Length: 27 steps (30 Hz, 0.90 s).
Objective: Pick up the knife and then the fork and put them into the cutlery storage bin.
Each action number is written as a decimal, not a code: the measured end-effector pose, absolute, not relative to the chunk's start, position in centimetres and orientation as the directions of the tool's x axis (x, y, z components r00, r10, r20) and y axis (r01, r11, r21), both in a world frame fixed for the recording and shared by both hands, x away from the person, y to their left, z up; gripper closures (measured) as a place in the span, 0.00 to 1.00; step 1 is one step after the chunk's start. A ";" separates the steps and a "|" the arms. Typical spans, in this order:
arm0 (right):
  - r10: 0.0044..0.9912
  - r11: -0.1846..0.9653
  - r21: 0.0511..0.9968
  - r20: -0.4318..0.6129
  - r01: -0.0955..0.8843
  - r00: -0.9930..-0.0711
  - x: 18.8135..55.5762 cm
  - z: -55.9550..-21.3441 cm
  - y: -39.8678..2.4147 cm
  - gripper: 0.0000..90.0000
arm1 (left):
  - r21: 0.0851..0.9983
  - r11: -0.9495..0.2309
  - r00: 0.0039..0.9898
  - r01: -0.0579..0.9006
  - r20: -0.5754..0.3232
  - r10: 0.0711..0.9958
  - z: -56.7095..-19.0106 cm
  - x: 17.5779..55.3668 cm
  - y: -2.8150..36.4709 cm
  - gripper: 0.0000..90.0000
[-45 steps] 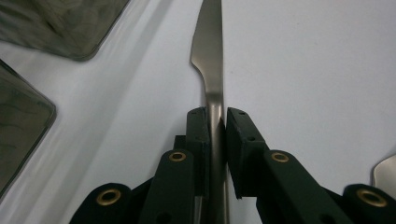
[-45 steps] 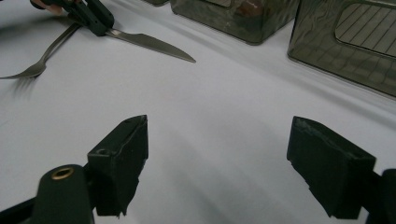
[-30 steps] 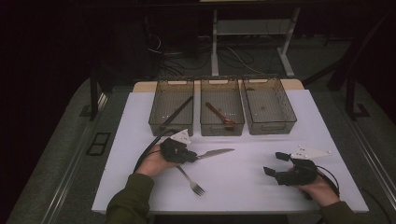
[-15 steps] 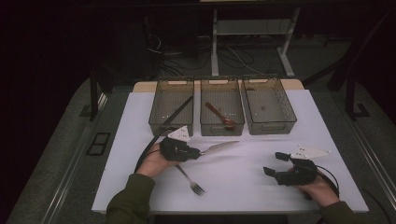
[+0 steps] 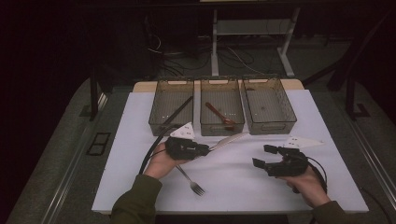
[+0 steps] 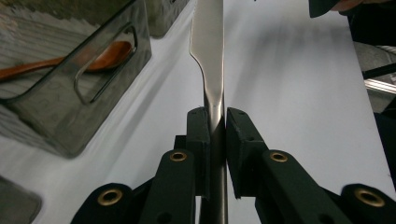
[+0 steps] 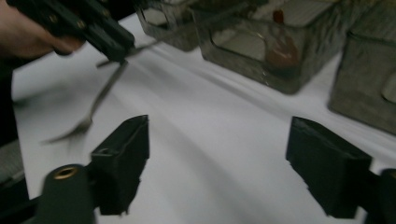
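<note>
- Since a second ago, the left gripper (image 5: pixel 201 150) carries the knife (image 5: pixel 229 140) higher off the white bench (image 5: pixel 233 186) and closer to the trays; the right gripper (image 5: pixel 266 156) shifts a little too.
- Left fingers (image 6: pixel 198 135) clamp narrow on the knife's handle, blade pointing at the middle tray (image 5: pixel 222 128), which holds a wooden spoon (image 5: pixel 219 114).
- Right fingers (image 7: pixel 123 154) stand wide apart with nothing between them, having just closed slightly.
- A fork (image 5: pixel 190 179) lies on the bench just below the left hand (image 5: pixel 161 163).
- The left tray (image 5: pixel 161 126) holds a dark stick; the right tray (image 5: pixel 285 126) stands beside the middle one.
</note>
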State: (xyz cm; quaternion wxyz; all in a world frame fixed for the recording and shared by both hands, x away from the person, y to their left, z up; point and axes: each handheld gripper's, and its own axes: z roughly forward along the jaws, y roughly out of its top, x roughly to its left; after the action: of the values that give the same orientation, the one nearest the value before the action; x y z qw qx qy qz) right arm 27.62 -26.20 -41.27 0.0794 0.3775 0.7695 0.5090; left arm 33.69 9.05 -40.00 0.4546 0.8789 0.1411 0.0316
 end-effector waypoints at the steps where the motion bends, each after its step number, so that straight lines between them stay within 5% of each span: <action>1: 0.655 0.173 0.842 0.289 0.511 -0.698 27.8 -41.2 -25.8 0.29 | 0.809 -0.547 0.959 0.213 -0.066 0.277 -39.9 33.6 8.9 0.88; 11: 0.595 0.096 0.842 0.380 0.532 -0.708 29.6 -40.4 -22.4 0.53 | 0.837 -0.511 0.954 0.195 -0.040 0.298 -39.3 33.1 7.6 0.88; 27: 0.568 -0.006 0.829 0.463 0.559 -0.681 32.3 -39.9 -19.6 0.68 | 0.862 -0.475 0.923 0.179 0.021 0.385 -39.2 32.5 6.4 0.88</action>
State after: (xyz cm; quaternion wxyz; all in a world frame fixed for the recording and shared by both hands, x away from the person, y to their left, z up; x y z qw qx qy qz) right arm 32.30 -19.62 -39.94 0.0038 0.3997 0.7049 0.5860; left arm 32.51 6.36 -39.19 0.4849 0.8521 0.1655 0.1065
